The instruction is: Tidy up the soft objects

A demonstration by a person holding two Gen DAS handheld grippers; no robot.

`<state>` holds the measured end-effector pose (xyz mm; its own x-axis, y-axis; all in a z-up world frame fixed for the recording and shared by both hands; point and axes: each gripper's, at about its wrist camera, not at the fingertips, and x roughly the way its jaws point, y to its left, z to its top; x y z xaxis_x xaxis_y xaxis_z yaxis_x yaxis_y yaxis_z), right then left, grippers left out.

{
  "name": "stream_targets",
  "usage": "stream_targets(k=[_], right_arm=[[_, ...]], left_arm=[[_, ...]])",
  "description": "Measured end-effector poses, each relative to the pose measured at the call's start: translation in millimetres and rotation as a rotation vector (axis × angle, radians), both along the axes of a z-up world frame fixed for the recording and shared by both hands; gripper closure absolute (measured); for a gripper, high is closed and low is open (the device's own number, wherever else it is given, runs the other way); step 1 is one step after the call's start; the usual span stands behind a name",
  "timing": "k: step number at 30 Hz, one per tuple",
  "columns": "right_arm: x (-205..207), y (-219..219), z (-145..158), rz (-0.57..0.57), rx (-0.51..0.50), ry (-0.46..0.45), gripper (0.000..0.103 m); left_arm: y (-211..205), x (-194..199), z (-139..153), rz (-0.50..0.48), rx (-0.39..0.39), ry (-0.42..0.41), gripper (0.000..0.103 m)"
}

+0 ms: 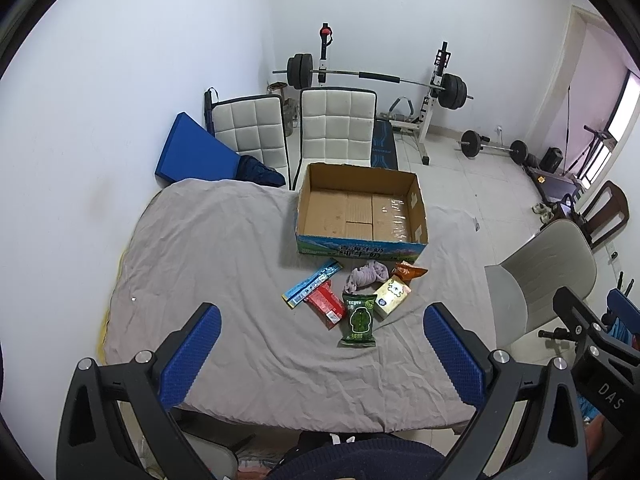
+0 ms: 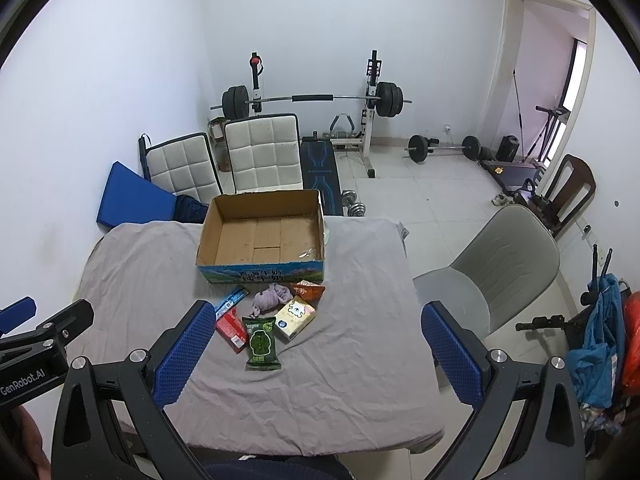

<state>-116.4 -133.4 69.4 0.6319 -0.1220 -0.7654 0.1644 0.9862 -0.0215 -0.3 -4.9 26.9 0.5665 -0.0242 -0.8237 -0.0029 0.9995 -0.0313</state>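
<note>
a table under a wrinkled grey cloth (image 1: pixel 224 248) fills the near ground of a white-walled room. the left gripper (image 1: pixel 322 344) and right gripper (image 2: pixel 318 344) both hover above its near edge, jaws spread wide, holding nothing. at 12 o'clock just beyond the left gripper lies a green packet (image 1: pixel 359 319), with a red packet (image 1: pixel 326 304) at 11, a tissue pack (image 1: pixel 392 295) at 1, then a lilac cloth (image 1: pixel 366 274). farther on stands an open cardboard box (image 1: pixel 360 210), then a barbell rack (image 1: pixel 376 76).
</note>
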Motion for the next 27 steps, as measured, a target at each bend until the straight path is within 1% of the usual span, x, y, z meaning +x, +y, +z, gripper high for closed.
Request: stream_targets(k=[5, 9, 11, 13, 15, 17, 19, 23, 24, 26, 27], right_arm=[[-1, 0, -1, -0.001, 0.000, -0.003, 0.000], [3, -3, -5, -0.005, 0.011, 0.008, 0.000], [13, -11, -15, -0.008, 0.023, 0.031, 0.000], [30, -21, -33, -0.009, 0.057, 0.082, 0.000], [53, -29, -64, 0.000, 0.098, 0.165, 0.000], [74, -36, -96, 0.019, 0.141, 0.236, 0.000], [98, -41, -142, 0.027, 0.192, 0.330, 0.000], [140, -51, -242, 0.015, 0.294, 0.502, 0.000], [153, -54, -270, -0.002, 0.329, 0.545, 0.000], [172, -58, -312, -0.037, 0.362, 0.591, 0.000], [180, -60, -329, -0.051, 0.370, 0.607, 0.000]], left_arm=[[1, 0, 0, 0.000, -0.004, 0.002, 0.000], [2, 10, -6, 0.007, -0.002, -0.006, 0.000], [3, 23, -17, 0.016, 0.005, -0.001, 0.000], [4, 40, -32, 0.029, 0.015, 0.021, 0.000], [4, 59, -51, 0.036, 0.028, 0.059, 0.000], [1, 81, -81, 0.033, 0.035, 0.111, 0.000], [-3, 101, -114, 0.033, 0.060, 0.176, 0.000], [-15, 138, -200, 0.017, 0.055, 0.340, 0.000], [-18, 143, -218, 0.016, 0.057, 0.368, 0.000], [-29, 155, -261, 0.001, 0.055, 0.428, 0.000], [-34, 158, -277, -0.006, 0.054, 0.445, 0.000]])
